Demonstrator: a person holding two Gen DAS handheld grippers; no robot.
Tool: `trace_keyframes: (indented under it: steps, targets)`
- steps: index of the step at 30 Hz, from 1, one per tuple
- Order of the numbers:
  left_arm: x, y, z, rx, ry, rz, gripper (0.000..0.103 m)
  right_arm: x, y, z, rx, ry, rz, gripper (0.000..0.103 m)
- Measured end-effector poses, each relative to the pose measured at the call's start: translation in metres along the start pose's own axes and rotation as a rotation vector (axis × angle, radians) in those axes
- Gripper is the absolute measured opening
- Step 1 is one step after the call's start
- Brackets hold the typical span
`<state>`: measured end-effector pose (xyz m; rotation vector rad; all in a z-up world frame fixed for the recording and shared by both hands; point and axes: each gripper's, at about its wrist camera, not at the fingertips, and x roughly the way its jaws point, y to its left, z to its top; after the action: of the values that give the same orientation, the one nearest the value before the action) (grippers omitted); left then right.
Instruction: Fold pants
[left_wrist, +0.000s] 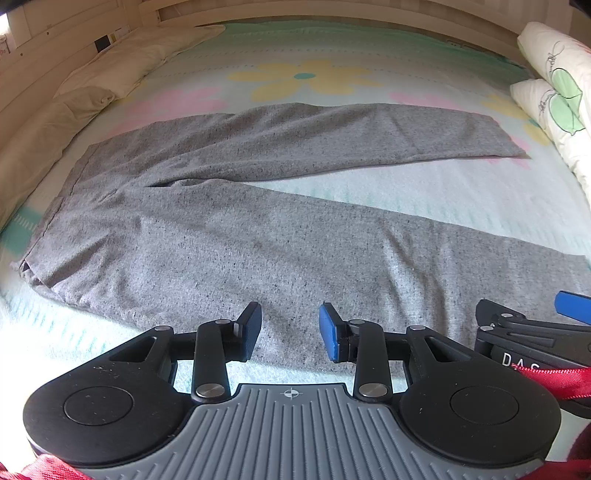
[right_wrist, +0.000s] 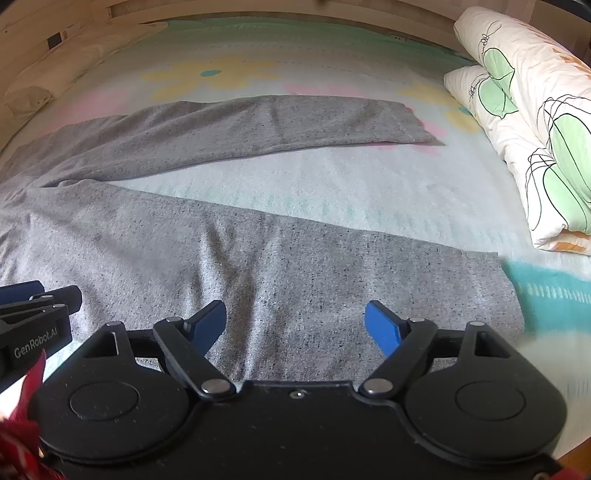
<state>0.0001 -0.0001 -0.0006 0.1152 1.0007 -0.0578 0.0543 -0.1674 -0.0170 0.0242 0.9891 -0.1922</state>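
Nearest the cameras, both grippers hovered over the near leg of the pants (left_wrist: 258, 229), each pitched steeply down. On the left gripper (left_wrist: 290, 330) the jaws stood partly apart with only cloth showing beyond them and nothing clamped. On the right gripper (right_wrist: 295, 325) the jaws were spread wide over the lower part of the same leg, also empty. Laid flat on the bed (right_wrist: 295, 177), the grey pants had the waistband at the left and the two legs splayed in a V toward the right, so no fold appeared made yet. Judged from this, the step in hand was the approach to the first grasp; the next move would call for pinching the near leg's edge and carrying it over onto the far leg. Around them, a flower-print sheet (left_wrist: 306, 77) covered the bed, a rolled quilt (right_wrist: 535, 122) lay at the right, and a pillow (left_wrist: 122, 62) sat at the far left against a wooden frame.
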Motion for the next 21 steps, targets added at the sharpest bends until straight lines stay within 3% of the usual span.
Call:
trace_keyframes:
  steps: [21]
  targets:
    - [0.0033,0.0002,-0.0019,-0.001,0.012,0.000,0.034,0.0002,0.0007,0.0003,-0.001,0.002,-0.005,0.082]
